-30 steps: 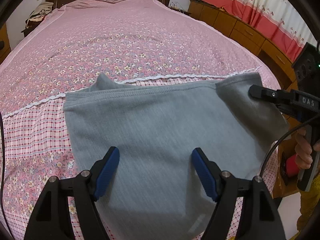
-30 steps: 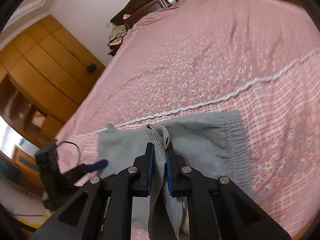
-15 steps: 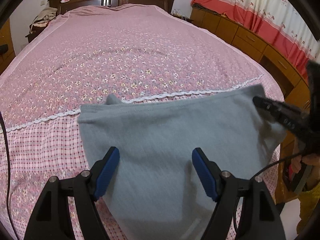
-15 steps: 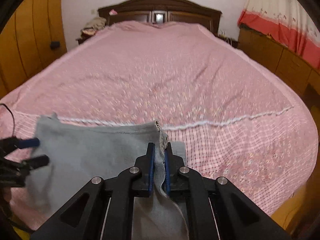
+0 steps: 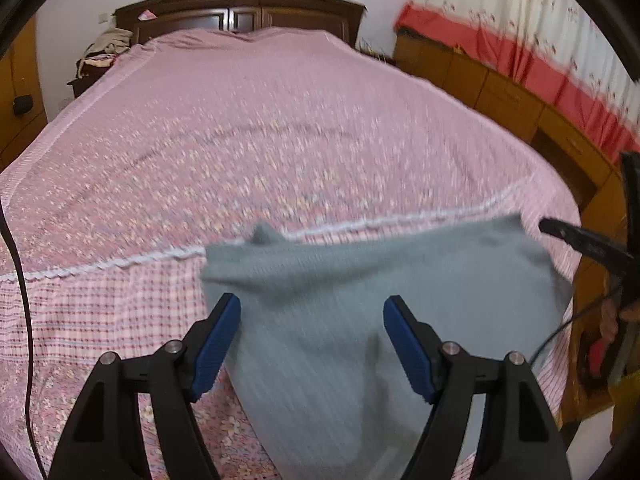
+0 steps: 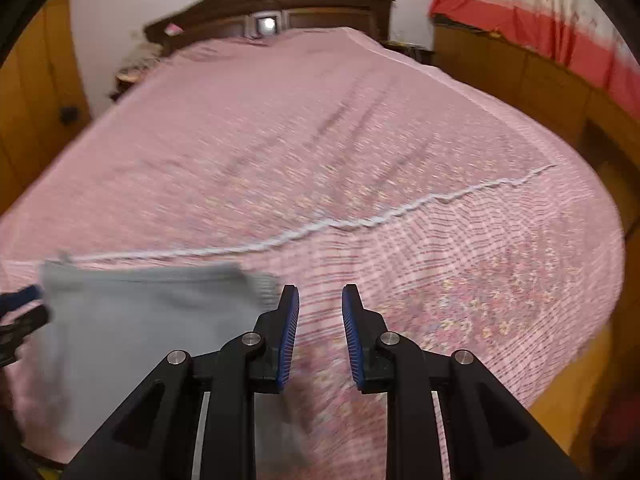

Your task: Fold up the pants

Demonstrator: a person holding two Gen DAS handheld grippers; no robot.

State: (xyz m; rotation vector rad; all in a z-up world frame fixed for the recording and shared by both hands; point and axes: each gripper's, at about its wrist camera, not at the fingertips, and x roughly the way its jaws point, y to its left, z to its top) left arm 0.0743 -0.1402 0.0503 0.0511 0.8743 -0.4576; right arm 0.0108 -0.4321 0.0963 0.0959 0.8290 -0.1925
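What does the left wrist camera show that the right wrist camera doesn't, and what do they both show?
Only the left wrist view shows a black cable down its left edge and the left gripper open above the gray pants. Only the right wrist view shows the right gripper open above bare plaid bedspread, beside the pants. Both share the pants lying flat on the pink bedspread, the dark headboard and the red-banded curtain.
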